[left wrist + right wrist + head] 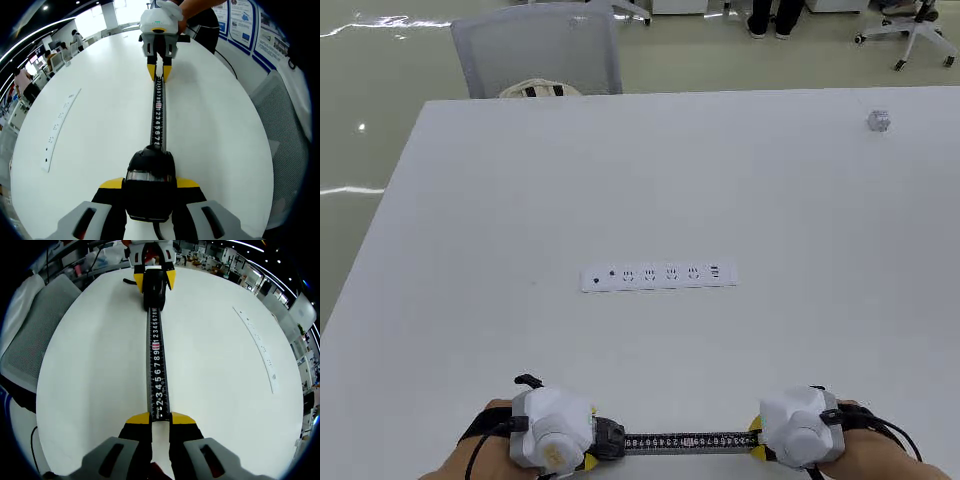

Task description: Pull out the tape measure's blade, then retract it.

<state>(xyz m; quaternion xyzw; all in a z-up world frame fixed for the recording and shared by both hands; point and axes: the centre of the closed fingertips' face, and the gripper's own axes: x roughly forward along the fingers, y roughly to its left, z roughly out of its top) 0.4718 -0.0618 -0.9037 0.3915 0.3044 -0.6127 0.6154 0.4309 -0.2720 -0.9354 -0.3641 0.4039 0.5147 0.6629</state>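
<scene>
Black plastic, likely rubber-coated, forms the tape measure's case [150,167], which is clamped across its sides between the narrowed jaws of the left gripper [150,182]. The case is placed on the near side of the power strip [658,275], well apart from it and below its left end in the head view, close to the near edge of the white table [800,200]. It is judged rigid, compact and fairly weighty for its size, so a firm squeeze on the flat sides is tolerated and little slip is expected.

To the right of the case, the blade [157,365] is drawn out part-way, parallel to the power strip and low over the table; contact with the surface cannot be told. It is judged thin, light and springy: stiff along its length while short, easily kinked if twisted or bent sideways, and sharp at the edges.

Further right, below the power strip's right end, the blade's tip is pinched between the nearly closed jaws of the right gripper [160,419]. The tip is the proper hold, since smooth painted steel is slippery elsewhere. Spring tension is assumed, so a snap-back is risked if the tip is released at once; a guided return is advised.
</scene>
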